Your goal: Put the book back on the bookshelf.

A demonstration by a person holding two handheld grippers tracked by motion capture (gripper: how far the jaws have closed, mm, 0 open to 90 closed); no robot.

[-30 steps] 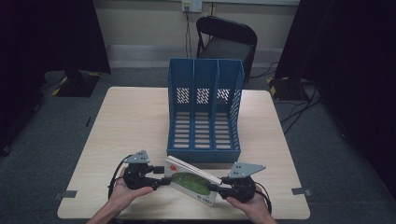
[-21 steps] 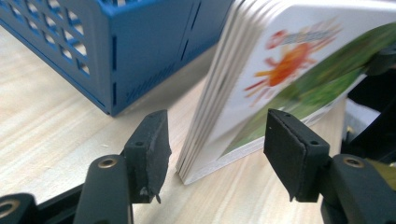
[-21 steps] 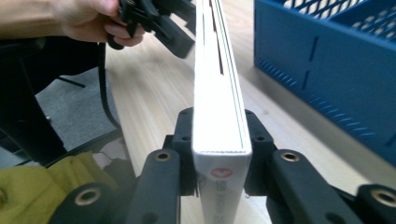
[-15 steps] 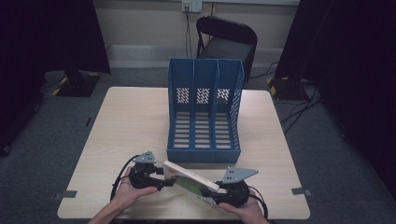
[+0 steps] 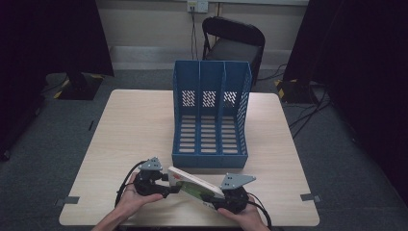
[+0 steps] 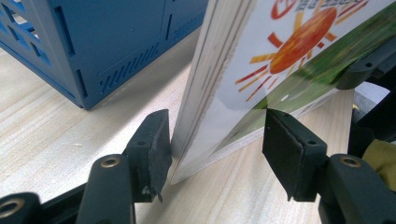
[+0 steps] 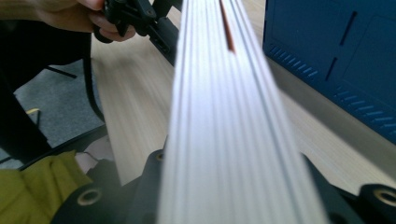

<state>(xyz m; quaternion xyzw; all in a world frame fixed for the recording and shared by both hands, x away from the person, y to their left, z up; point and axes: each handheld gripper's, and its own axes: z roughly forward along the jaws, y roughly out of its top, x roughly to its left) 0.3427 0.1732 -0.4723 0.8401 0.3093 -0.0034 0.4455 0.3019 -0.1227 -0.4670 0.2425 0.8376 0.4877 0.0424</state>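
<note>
Tipping a book (image 5: 195, 185) up on edge in front of the blue file rack (image 5: 210, 115).
It is clamped by the right gripper (image 5: 226, 198); the left gripper (image 5: 166, 187) stands partly open astride its corner, one pad touching; lifting into a slot is judged next.

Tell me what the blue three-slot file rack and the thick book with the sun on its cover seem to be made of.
The blue three-slot file rack looks like moulded plastic with a matte finish: uniform colour, slotted walls. The thick book seems paper with a glossy printed cover: stacked white page edges show, and the cover catches light.
</note>
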